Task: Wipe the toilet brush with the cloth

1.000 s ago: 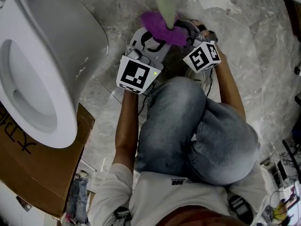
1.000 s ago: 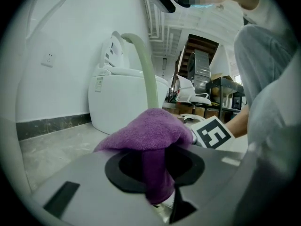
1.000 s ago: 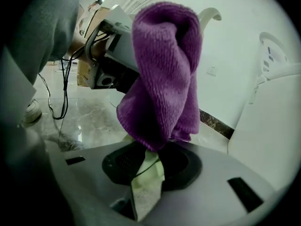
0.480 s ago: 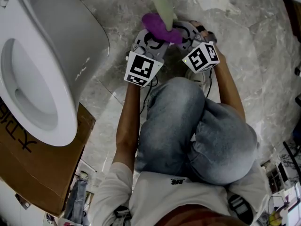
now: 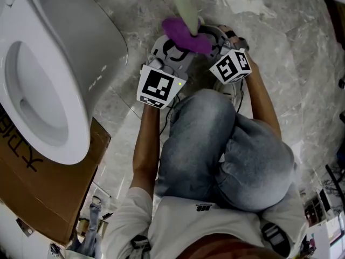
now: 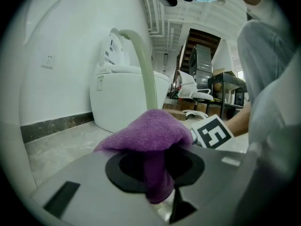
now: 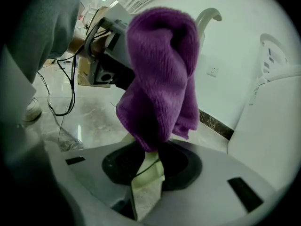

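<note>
Since the earlier frames the left hand-held gripper point(image 5: 173, 47) goes a bit up the picture and comes back down, and the cloth point(image 5: 182, 31) rides with it. Its jaws are closed tight on the purple cloth, which sits against the pale green stick of the toilet brush point(image 5: 183, 4), at the upper middle of the head view. The right hand-held gripper point(image 5: 213, 39), just right of it, pinches the lower part of that stick. Further out, the toilet point(image 5: 81, 63) fills the upper left, on the grey floor point(image 5: 280, 53). I think the wiping is under way. The stick is getting rubbed. The bristle end is not in view, so it may be left to do.
</note>
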Demonstrator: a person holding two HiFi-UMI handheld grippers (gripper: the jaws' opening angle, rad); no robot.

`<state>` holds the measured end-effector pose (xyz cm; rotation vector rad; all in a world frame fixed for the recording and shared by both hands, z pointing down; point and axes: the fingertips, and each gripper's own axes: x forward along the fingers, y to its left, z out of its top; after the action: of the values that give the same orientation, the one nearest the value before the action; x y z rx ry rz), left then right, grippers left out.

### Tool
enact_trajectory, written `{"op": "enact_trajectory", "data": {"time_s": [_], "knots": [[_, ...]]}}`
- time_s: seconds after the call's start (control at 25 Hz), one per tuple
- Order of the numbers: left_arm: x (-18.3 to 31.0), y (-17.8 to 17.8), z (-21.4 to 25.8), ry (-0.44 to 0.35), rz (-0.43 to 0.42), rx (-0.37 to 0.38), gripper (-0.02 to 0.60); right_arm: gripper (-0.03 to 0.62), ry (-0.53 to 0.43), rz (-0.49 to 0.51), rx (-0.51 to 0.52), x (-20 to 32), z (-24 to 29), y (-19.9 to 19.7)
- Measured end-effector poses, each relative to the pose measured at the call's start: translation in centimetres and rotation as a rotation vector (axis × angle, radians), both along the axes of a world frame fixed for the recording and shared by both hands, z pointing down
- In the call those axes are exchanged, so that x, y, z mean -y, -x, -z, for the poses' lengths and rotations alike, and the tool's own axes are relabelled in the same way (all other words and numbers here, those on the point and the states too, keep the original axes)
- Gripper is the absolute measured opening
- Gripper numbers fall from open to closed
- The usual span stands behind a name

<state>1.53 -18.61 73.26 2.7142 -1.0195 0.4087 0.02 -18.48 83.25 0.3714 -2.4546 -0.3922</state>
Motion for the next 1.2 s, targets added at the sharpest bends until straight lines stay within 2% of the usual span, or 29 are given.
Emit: {"op": "enact_trajectory", "data": {"time_s": [0.28, 0.52, 0.96, 1.08, 1.2], "knots": [[0.5, 0.5, 5.4, -0.035, 0.013, -0.066, 0.107, 0.091, 0.01, -0.004, -0.009, -0.1, 0.2, 0.0], [1.3, 1.4, 9.4, -0.064, 0.077, -0.141, 0.121, 0.091, 0.028, -0.008, -0.012, 0.0, 0.1, 0.0], [1.8, 3.9, 14.4, -0.105, 0.184, -0.212, 0.15, 0.092, 0.066, -0.021, -0.019, 0.0, 0.0, 0.0], [1.7, 5.1, 15.4, -0.137, 0.216, -0.211, 0.139, 0.094, 0.076, -0.03, -0.021, 0.0, 0.0, 0.0], [1.4, 5.8, 15.6, -0.156, 0.242, -0.192, 0.087, 0.104, 0.093, -0.053, -0.021, 0.2, 0.3, -0.2]]}}
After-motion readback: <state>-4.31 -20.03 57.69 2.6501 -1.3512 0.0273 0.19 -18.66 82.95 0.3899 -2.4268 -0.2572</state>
